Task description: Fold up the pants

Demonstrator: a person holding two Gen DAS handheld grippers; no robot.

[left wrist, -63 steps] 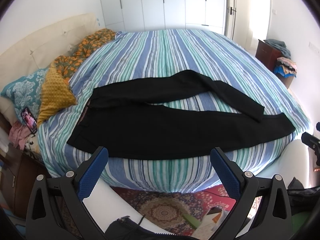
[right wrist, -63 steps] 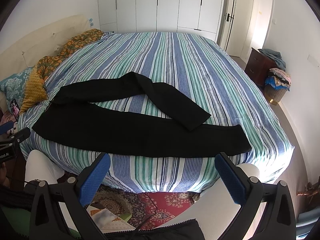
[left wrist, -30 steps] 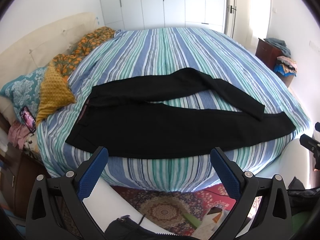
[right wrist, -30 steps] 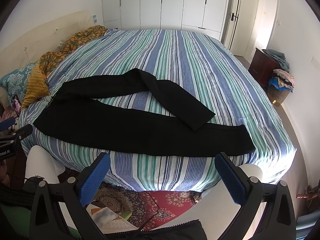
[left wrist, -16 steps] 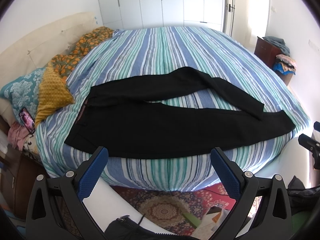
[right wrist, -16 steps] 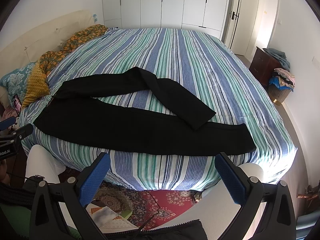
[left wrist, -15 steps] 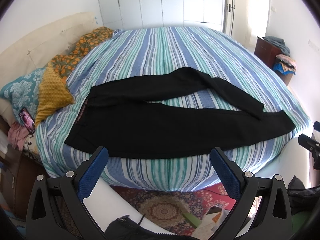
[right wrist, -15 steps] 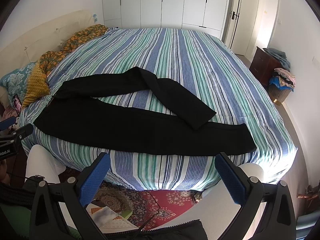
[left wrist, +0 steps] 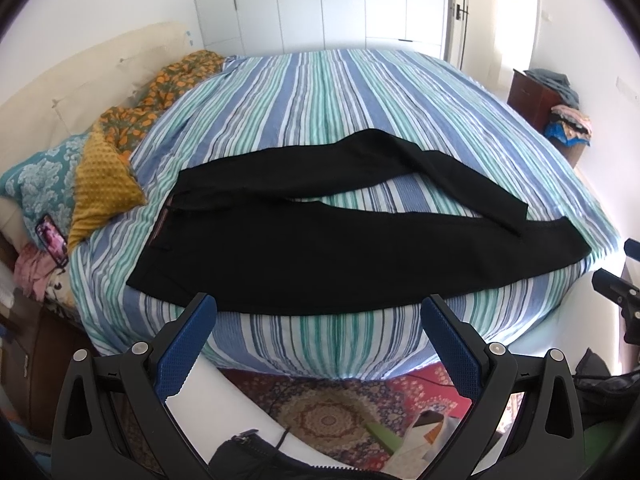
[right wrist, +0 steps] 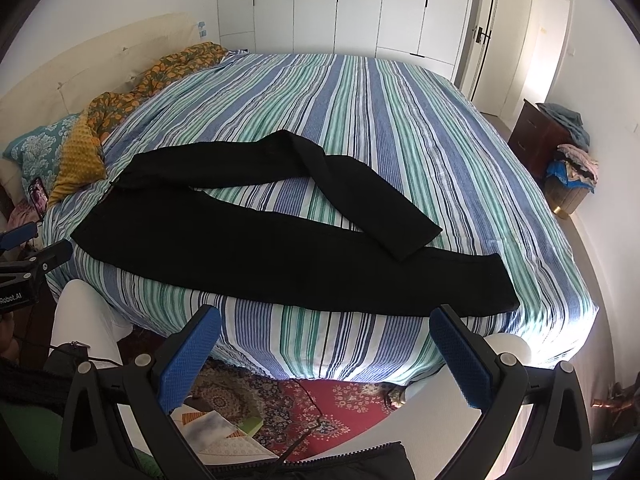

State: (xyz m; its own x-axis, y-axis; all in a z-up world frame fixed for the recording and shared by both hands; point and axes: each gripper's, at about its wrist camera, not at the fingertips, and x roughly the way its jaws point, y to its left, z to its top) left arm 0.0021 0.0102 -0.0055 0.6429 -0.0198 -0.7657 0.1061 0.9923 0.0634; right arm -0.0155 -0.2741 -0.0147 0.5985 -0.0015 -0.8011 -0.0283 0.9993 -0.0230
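Nearest the left wrist camera, the left gripper (left wrist: 318, 332) is spread wide, its blue-padded fingers (left wrist: 184, 344) holding nothing and hanging short of the bed's near edge, above a patterned red rug (left wrist: 320, 412). The right gripper (right wrist: 324, 344) is likewise spread apart and empty, off the bed's edge, with the same rug (right wrist: 320, 404) below it.

Just past both grippers, the black pants (left wrist: 340, 248) lie flat on the bed (left wrist: 328, 92), close to its near edge, on a blue, green and white striped cover. The waistband points toward the left, the hems toward the right. The near leg runs straight along the bed's edge; the far leg bends at its middle and its hem lies across the near leg, close to that leg's end. In the right wrist view the pants (right wrist: 280, 248) show the same layout, with a wedge of striped cover visible between the two legs.

Left of the waistband sit a mustard cushion (left wrist: 100, 172), a teal patterned pillow (left wrist: 40, 172) and an orange floral blanket (left wrist: 160, 92). A phone (left wrist: 51, 236) rests beside the pillow. Farther back stand white wardrobe doors (left wrist: 320, 0), and a dark dresser (left wrist: 536, 96) piled with clothes at the right
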